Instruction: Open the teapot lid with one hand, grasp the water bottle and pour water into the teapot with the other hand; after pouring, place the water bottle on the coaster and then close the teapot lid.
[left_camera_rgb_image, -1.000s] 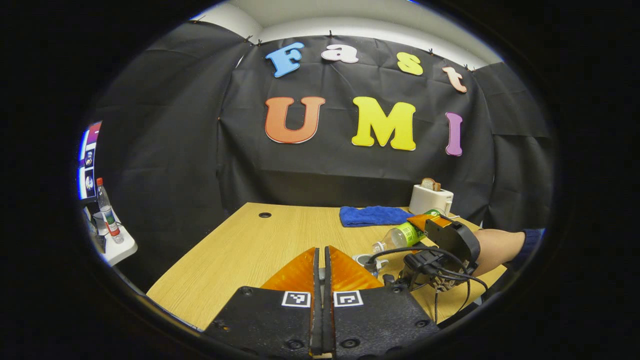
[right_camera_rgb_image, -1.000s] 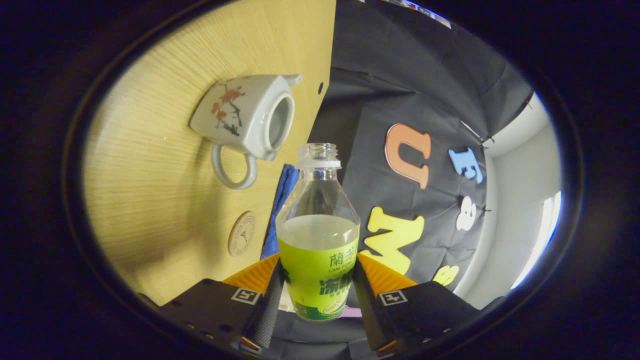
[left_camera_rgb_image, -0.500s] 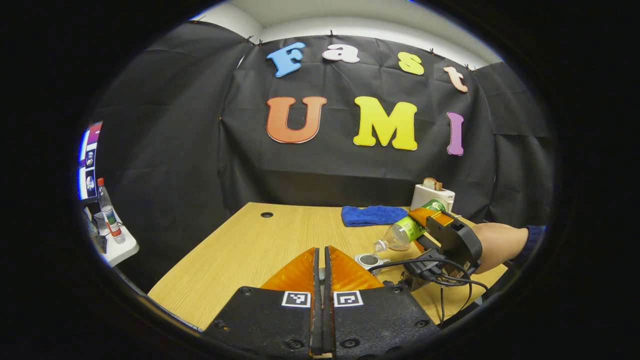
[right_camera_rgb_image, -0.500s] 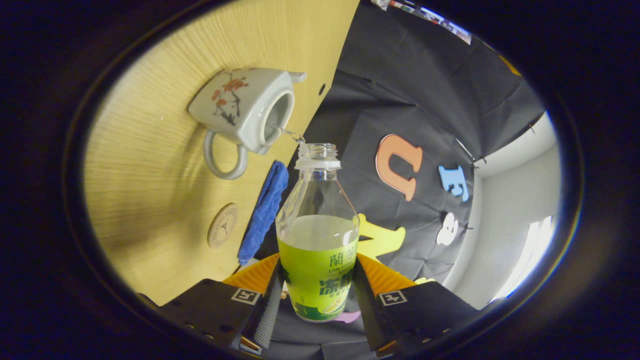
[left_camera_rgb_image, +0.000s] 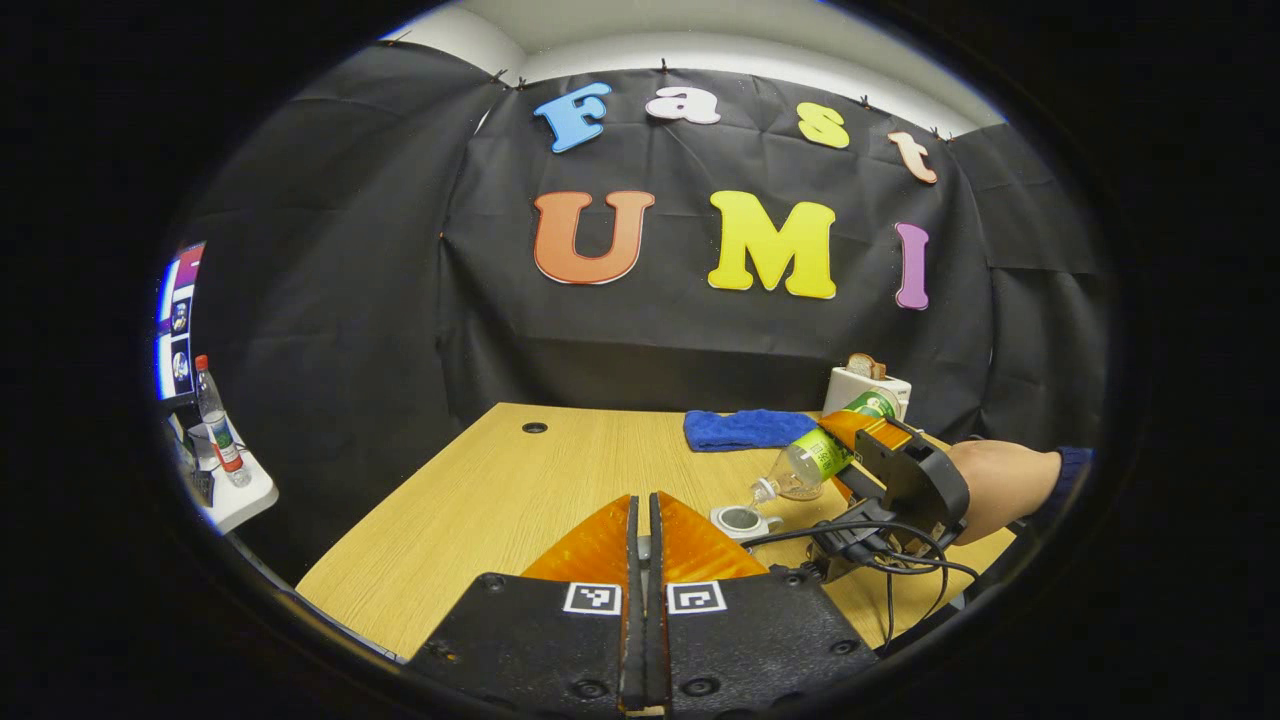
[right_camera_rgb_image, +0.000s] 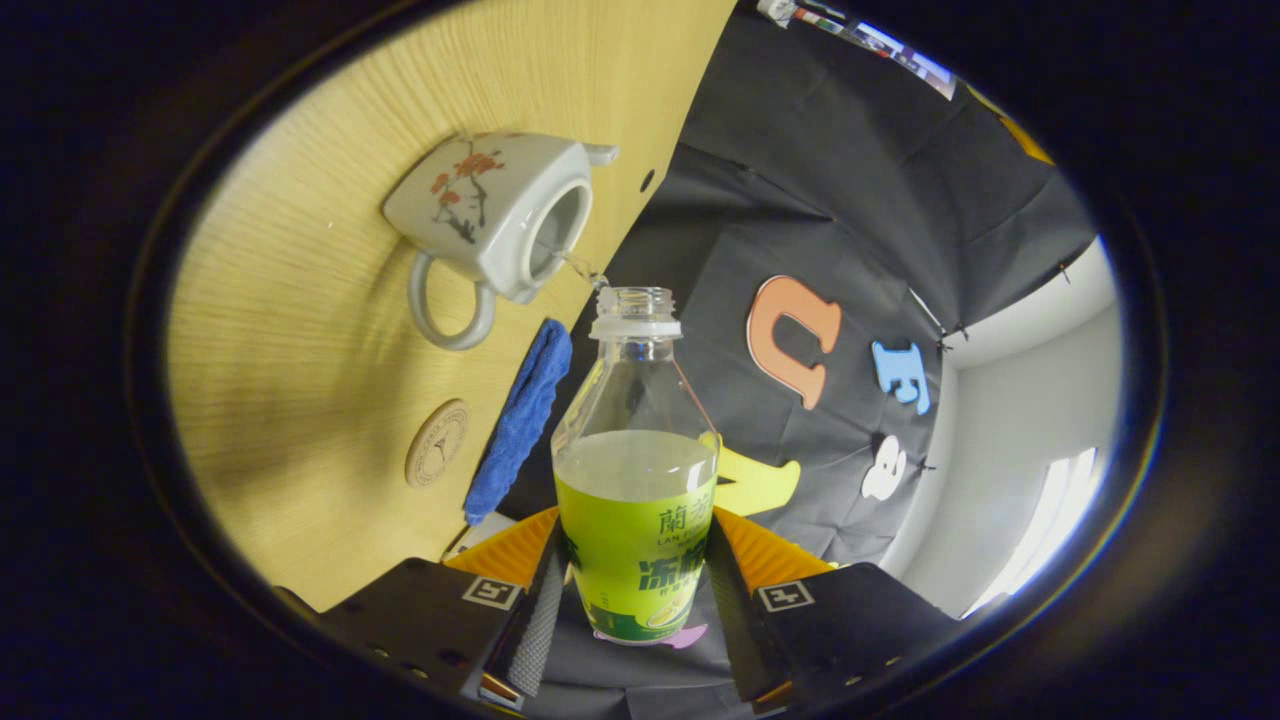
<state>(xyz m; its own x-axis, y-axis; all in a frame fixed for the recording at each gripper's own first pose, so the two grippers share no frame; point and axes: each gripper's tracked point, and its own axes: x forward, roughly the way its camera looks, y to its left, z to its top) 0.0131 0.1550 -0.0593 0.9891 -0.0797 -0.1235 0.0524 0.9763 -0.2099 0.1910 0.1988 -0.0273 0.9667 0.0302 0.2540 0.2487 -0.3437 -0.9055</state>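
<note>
One teapot (right_camera_rgb_image: 490, 215), white with a red-blossom branch painted on its side, is sitting on the table (right_camera_rgb_image: 300, 380) with its mouth uncovered. One bottle (right_camera_rgb_image: 636, 470) is tipping toward it, uncapped, a thin stream of water running from its neck into the teapot mouth. The right gripper (right_camera_rgb_image: 632, 590) is clamping the bottle's green-labelled lower body, a finger pressing on each side. The label is carrying large characters and small Latin lettering, too small to read surely.

One round coaster (right_camera_rgb_image: 437, 443) with a printed emblem is lying beside one blue cloth (right_camera_rgb_image: 520, 420), near the teapot.

In the left gripper view, the left gripper (left_camera_rgb_image: 645, 520) is showing fingers closed together; whether anything is pinched between them, I cannot tell. One toaster (left_camera_rgb_image: 865, 388) is standing behind the cloth (left_camera_rgb_image: 745, 429). A second, red-capped bottle (left_camera_rgb_image: 212, 408) is standing off to the side.
</note>
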